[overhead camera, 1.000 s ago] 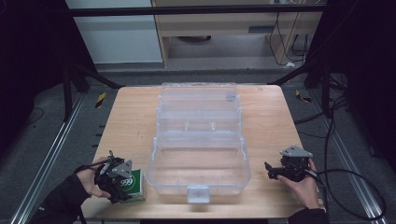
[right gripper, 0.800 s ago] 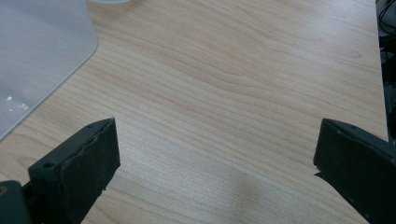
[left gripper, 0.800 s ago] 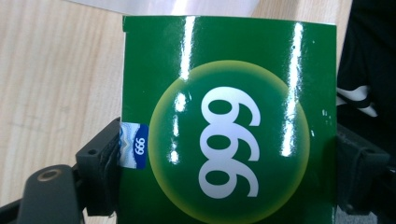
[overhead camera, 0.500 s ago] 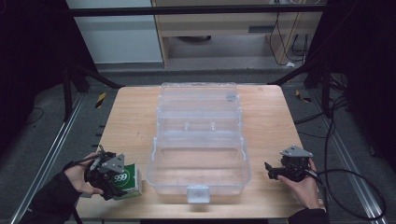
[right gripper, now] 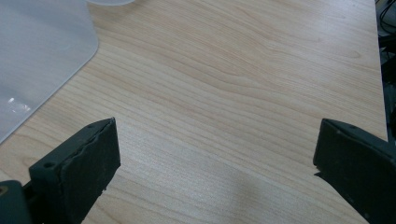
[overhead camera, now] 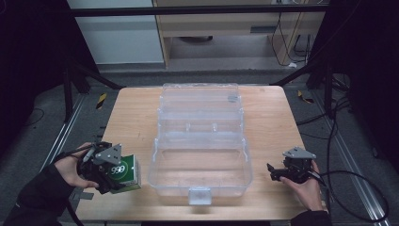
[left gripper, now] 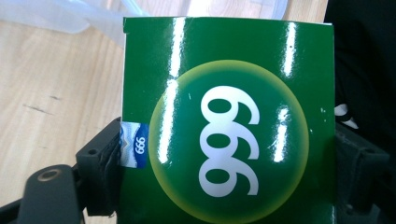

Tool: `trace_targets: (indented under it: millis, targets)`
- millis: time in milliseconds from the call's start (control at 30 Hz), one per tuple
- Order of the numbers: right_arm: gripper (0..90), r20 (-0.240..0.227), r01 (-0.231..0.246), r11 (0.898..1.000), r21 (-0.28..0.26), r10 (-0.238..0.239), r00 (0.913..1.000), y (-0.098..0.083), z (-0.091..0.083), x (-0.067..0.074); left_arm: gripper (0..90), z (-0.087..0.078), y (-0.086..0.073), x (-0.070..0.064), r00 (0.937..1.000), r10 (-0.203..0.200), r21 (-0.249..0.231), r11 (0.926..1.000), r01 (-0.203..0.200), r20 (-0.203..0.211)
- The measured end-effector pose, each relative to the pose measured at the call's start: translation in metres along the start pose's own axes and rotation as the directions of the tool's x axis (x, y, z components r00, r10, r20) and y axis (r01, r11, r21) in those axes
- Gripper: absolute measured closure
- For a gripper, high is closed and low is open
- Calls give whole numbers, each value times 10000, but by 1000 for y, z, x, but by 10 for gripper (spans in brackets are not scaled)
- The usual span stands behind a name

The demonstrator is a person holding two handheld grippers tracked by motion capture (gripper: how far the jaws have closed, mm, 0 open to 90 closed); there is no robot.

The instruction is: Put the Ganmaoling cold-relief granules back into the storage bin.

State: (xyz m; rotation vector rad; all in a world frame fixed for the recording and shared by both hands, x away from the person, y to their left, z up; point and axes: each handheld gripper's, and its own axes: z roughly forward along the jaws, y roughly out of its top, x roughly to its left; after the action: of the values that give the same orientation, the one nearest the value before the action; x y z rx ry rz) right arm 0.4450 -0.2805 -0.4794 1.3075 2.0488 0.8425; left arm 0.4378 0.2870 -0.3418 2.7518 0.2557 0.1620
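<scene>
Left gripper (overhead camera: 109, 170) had lifted the green box (overhead camera: 126, 173) off the table (overhead camera: 136, 113) since a second ago; jaws clamped on its sides. Box hung just left of the open clear case (overhead camera: 201, 165), likely going in next. Right gripper (overhead camera: 282, 172) idle near the table's right edge, jaws apart, empty.

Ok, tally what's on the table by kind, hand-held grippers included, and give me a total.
Green box, clamped in the left hand-held gripper: 1
Clear plastic case, open: 1
Hand-held grippers, left and right hand-held gripper: 2
Total: 4
</scene>
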Motion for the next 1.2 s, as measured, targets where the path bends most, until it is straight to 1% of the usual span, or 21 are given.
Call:
trace_targets:
  millis: [33,100,133,167,233,267,300,367,433,500,533,600,633,667,733,767,900,1033,1133,1167,1200]
  targets:
    - [10,-5,-16,10000,-13,16,10000,0,0,0,149,-6,4,1,9999,56,14,10000,-56,-98]
    - [10,-6,-21,10000,-20,21,10000,0,0,0,150,-9,7,1,9999,76,-12,10000,-76,-135]
    - [10,-7,-13,10000,-15,13,10000,0,0,0,150,-14,12,2,9998,96,-122,9999,-99,-192]
    - [10,-7,-13,10000,-15,13,10000,0,0,0,150,-14,12,2,9998,96,-122,9999,-99,-192]
    - [10,-13,-15,10000,-19,15,10000,0,0,0,150,-16,17,3,9997,128,-170,9998,-132,-224]
    - [10,-25,-29,10000,-25,29,10000,0,0,0,149,-17,22,4,9996,199,-128,9997,-202,-220]
    - [10,-29,-6,10000,-25,6,10000,0,0,0,150,-17,22,4,9996,199,-128,9997,-202,-220]
    - [10,-36,-25,10000,-22,24,10000,0,0,0,149,-17,31,5,9994,280,-150,9995,-283,-195]
    - [10,-19,-17,10000,-29,17,10000,0,0,0,150,-17,33,6,9993,313,-115,9994,-315,-191]
    - [10,-19,-30,10000,-43,30,10000,0,0,-1,150,-18,42,7,9990,401,-158,9991,-404,-208]
    - [10,-19,-30,10000,-43,30,10000,0,0,-1,150,-18,42,7,9990,401,-158,9991,-404,-208]
    - [10,-25,-42,10000,-38,41,10000,0,0,-1,150,-18,49,8,9986,484,-184,9986,-488,-225]
    - [10,-29,-50,10000,-55,49,10000,0,0,-1,150,-18,56,8,9984,529,-288,9982,-535,-197]
    - [10,-29,-50,10000,-55,49,10000,0,0,-1,150,-18,56,8,9984,529,-288,9982,-535,-197]
    - [10,-27,-43,10000,-56,43,10000,-1,0,-2,150,-18,63,8,9980,606,-327,9976,-612,-189]
    - [10,-43,-101,9999,-69,101,9999,0,0,-2,150,-17,67,9,9967,779,-297,9965,-785,-214]
    - [10,-46,-113,9999,-74,113,9999,-1,-1,-2,150,-13,79,9,9951,973,-408,9944,-980,-178]
    - [10,-57,-137,9999,-102,137,9999,-1,-1,-2,150,-5,90,10,9935,1131,-468,9924,-1135,-110]
    - [10,-62,-152,9998,-116,151,9999,-1,-1,-2,150,0,96,10,9918,1277,-422,9909,-1277,-40]
    - [10,-60,-124,9999,-110,123,9999,-1,-1,-2,150,1,97,8,9946,1021,-290,9944,-1015,205]
    - [10,-55,-96,9999,-68,95,9999,-1,-1,-3,150,3,98,8,9946,1015,-316,9944,-1008,214]
